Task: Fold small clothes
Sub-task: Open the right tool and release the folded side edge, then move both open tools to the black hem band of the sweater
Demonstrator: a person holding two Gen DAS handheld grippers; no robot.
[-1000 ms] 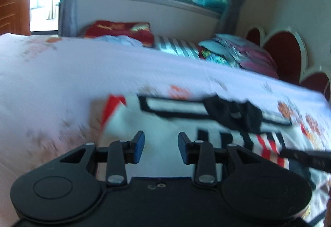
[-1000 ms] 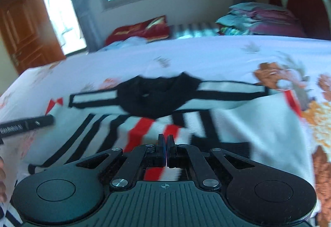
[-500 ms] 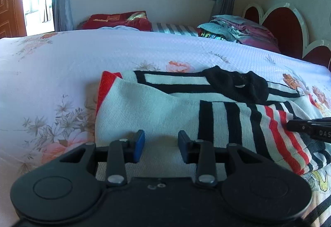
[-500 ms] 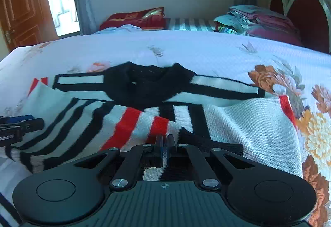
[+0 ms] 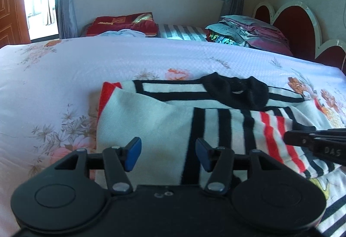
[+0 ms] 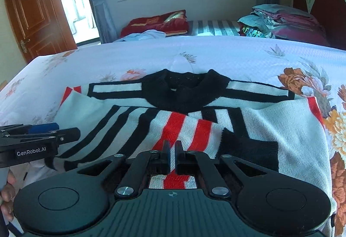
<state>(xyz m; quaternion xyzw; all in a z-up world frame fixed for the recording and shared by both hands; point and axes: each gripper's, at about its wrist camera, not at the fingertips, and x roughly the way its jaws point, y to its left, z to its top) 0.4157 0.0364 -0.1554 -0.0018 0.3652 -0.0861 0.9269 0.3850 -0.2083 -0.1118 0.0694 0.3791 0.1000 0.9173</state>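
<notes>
A small white knit sweater [image 5: 155, 120] with black and red stripes and a black collar [image 5: 237, 92] lies on the floral bedsheet [image 5: 64, 68]; both sleeves are folded across its front. My left gripper [image 5: 167, 153] is open and empty, just above the folded left sleeve. My right gripper [image 6: 172, 156] is nearly shut, its pads a narrow gap apart over the red-striped sleeve [image 6: 179, 128]; whether it still pinches cloth is unclear. The sweater [image 6: 281, 128] fills the right wrist view. The right gripper's fingers [image 5: 302, 139] show at the right of the left wrist view.
A stack of folded clothes [image 5: 248, 31] and a red pillow [image 5: 123, 23] lie at the far side of the bed. A red scalloped headboard [image 5: 298, 27] stands at the right. A wooden door [image 6: 36, 14] is at the far left.
Both grippers carried the sleeves across the sweater and came to rest. The left jaws opened wider. The right jaws, shut before, have parted slightly.
</notes>
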